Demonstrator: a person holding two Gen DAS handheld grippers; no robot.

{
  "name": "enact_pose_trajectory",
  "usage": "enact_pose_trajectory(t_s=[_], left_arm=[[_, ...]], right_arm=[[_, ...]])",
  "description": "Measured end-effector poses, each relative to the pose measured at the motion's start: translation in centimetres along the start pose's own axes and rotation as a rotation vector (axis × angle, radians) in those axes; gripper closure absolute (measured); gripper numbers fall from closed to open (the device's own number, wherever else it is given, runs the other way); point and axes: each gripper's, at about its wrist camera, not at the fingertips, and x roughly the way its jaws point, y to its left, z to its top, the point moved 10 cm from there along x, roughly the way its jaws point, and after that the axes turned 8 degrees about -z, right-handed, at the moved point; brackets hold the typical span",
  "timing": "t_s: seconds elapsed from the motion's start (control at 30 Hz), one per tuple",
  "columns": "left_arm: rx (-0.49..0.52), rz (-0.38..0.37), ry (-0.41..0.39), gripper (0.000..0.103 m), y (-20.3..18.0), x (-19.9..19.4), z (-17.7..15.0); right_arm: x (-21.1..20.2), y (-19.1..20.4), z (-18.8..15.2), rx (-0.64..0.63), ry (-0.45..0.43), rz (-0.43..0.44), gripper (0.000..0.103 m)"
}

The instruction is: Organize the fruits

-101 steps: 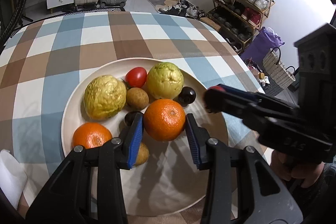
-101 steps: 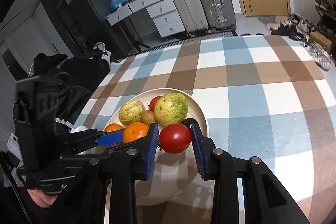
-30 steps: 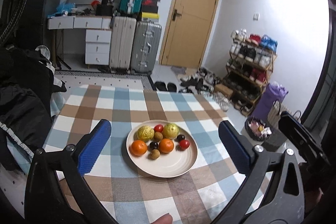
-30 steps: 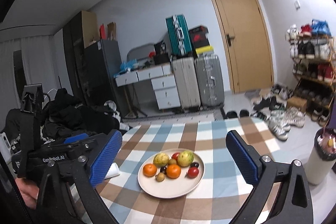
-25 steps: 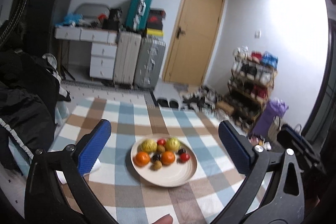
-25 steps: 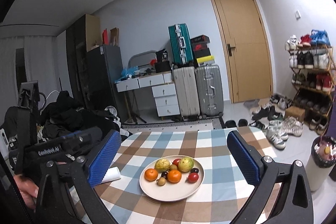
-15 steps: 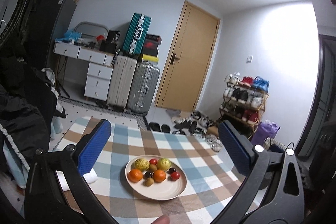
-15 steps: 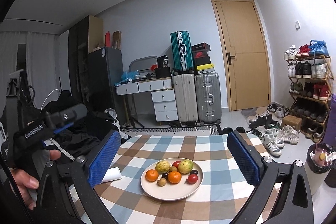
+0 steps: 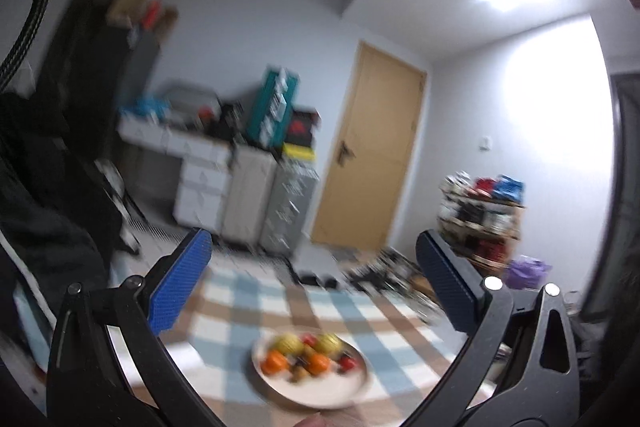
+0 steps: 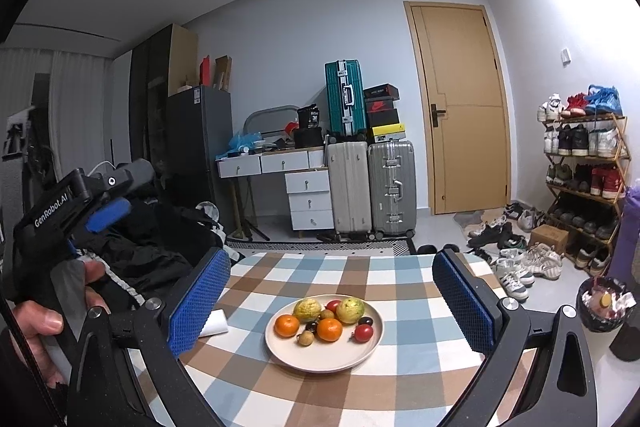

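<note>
A beige plate on the checked table holds two oranges, two yellow-green fruits, two red tomatoes and some small brown and dark fruits. The plate also shows, blurred, in the left wrist view. My right gripper is open and empty, raised well back from the table. My left gripper is open and empty, also raised and far from the plate. The left gripper's body shows in the right wrist view, held in a hand.
A white folded cloth lies on the table left of the plate. Behind the table stand suitcases, a white drawer desk, a wooden door and a shoe rack. Dark clothing is piled at the left.
Both grippers have let go of their fruit, opened wide and pulled up and away from the plate. The left view keeps tilting upward and is now motion-blurred.
</note>
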Motion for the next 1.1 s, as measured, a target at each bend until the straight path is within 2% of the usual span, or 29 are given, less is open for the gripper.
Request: enact_pose_trajectory(t_s=[0.03, 0.23, 0.4, 0.57, 0.73, 1.1], left_arm=[[0.017, 0.013, -0.013, 0.001, 0.2, -0.1, -0.2], [0.074, 0.069, 0.029, 0.001, 1.9, -0.2, -4.2], [0.159, 0.094, 0.097, 0.001, 2.6, 0.9, -9.9], [0.159, 0.104, 0.139, 0.001, 3.4, 2.2, -14.0], [0.22, 0.109, 0.202, 0.001, 3.3, 3.9, -17.8], [0.209, 0.122, 0.27, 0.001, 5.1, 6.8, -21.5]], right_arm=[[0.0, 0.0, -0.2, -0.006, -0.003, -0.006, 0.0], [0.5, -0.8, -1.5, -0.042, -0.041, -0.063, 0.0], [1.2, -0.8, -3.3, -0.105, -0.085, -0.091, 0.0], [2.6, -1.1, -5.5, -0.086, -0.052, -0.077, 0.0], [4.1, -1.3, -7.7, -0.09, -0.009, -0.071, 0.0], [6.1, -2.0, -10.7, -0.089, 0.049, -0.079, 0.0]])
